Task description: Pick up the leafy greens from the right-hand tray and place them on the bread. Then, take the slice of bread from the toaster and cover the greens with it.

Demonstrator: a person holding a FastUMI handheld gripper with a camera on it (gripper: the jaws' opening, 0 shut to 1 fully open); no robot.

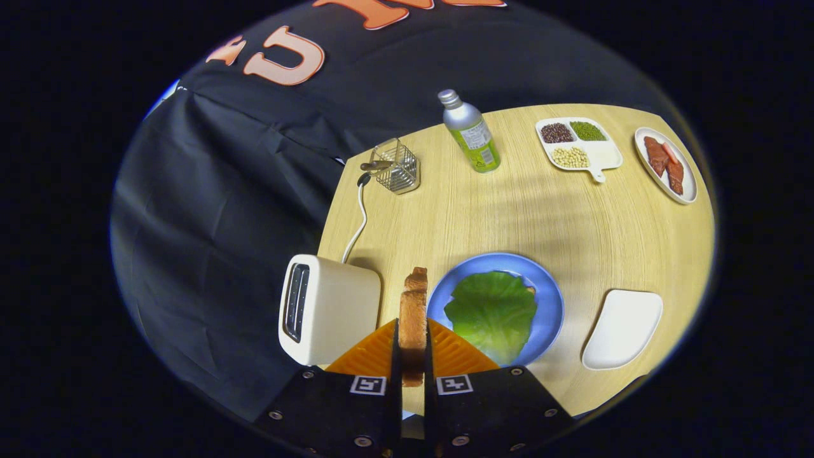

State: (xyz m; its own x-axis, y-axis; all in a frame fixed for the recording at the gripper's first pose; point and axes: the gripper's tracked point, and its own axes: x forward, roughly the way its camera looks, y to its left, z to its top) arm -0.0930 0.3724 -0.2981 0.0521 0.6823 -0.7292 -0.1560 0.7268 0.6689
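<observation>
My gripper (413,353) is shut on a slice of toasted bread (413,318), held edge-on and upright between both fingers. Just ahead and a little right of the fingers lies a blue plate (548,299) with the leafy greens (493,310) spread flat over it; a corner of the bread under them peeks out at the leaf's far right edge. Left of the fingers stands the white toaster (327,308), whose dark slot faces left, and its cord runs off toward the back of the table.
A white tray (623,329) lies right of the blue plate. At the back of the wooden table stand a wire basket (396,166), a metal bottle (472,133), a divided dish of beans (579,145) and an oval plate of meat slices (666,165).
</observation>
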